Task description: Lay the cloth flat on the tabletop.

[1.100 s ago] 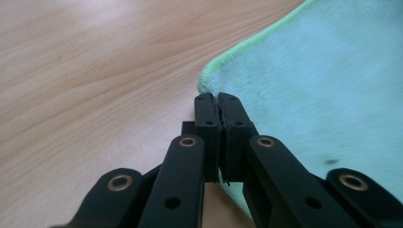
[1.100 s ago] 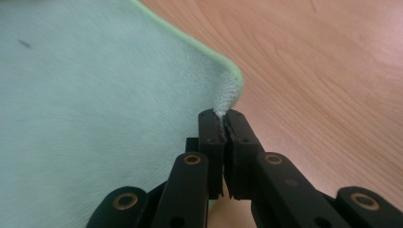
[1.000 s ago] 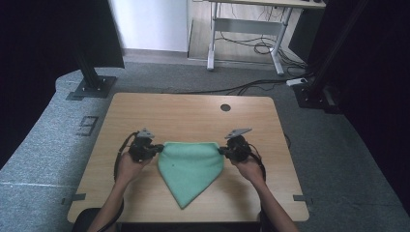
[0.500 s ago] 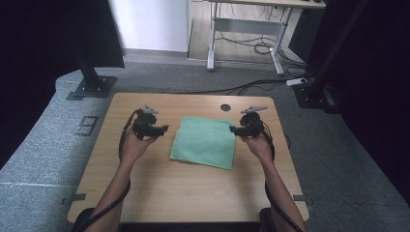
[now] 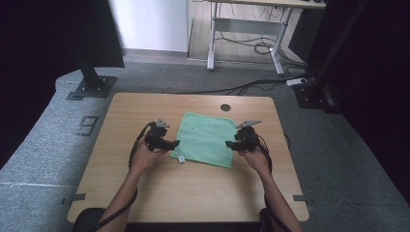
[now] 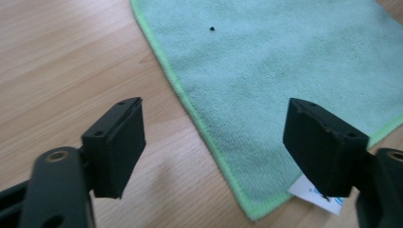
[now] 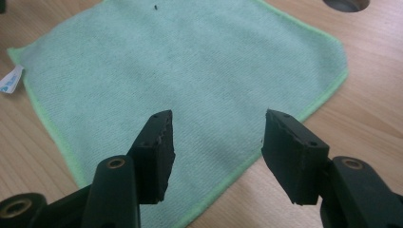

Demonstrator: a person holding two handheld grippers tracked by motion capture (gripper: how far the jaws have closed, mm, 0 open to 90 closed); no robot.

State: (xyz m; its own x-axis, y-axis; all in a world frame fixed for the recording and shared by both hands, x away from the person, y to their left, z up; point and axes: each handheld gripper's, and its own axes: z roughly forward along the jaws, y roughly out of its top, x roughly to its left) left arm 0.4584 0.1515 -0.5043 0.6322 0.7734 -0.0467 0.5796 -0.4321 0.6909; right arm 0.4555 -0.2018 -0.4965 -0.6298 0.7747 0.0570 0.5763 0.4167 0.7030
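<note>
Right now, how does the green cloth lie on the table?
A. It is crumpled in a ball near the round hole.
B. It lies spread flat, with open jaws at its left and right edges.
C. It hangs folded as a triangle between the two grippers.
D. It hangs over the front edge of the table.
B: the green cloth lies flat on the table, and the left gripper and right gripper stand open at its side edges, pressing nothing.
</note>
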